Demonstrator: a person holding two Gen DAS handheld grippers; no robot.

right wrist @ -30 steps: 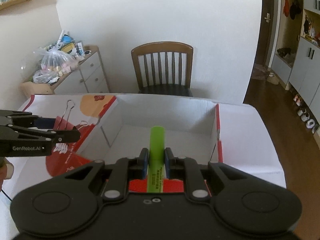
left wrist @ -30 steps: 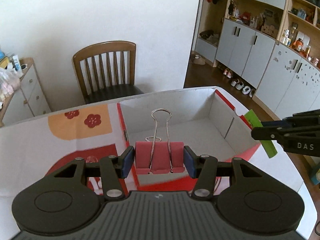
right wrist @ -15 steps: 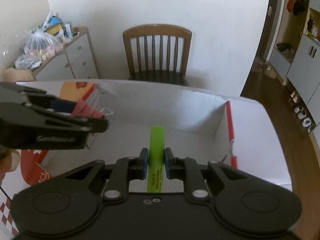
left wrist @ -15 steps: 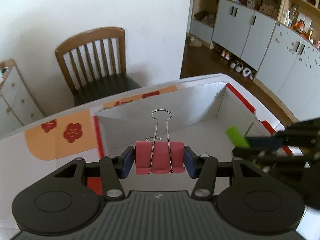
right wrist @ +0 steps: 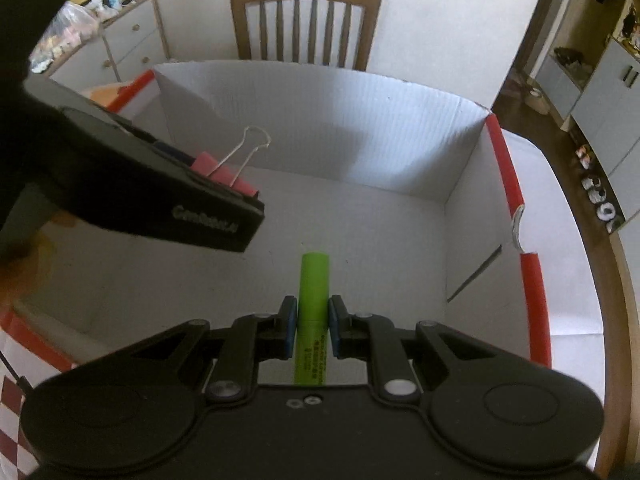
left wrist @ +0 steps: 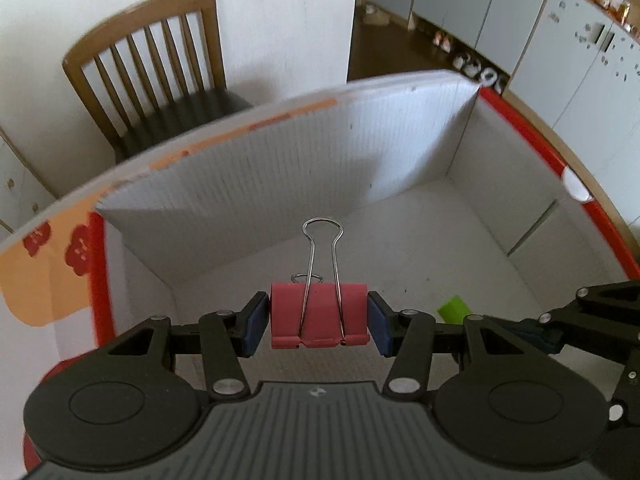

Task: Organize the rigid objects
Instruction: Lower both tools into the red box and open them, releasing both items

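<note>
Both loads hang over the open white box (left wrist: 400,152), so this looks like the drop-off step; next, each should lower and release. The left gripper (left wrist: 319,322) clamps a red binder clip (left wrist: 319,314) at lower centre; the right gripper (right wrist: 313,330) pinches a green marker (right wrist: 314,296) narrowly.

A wooden slat-back chair (right wrist: 306,20) with a dark seat stands against a plain white wall (left wrist: 280,8). A white drawer chest (right wrist: 136,44) sits left; grey cabinet doors (left wrist: 560,40) line the dark wood floor (left wrist: 392,48) right.
</note>
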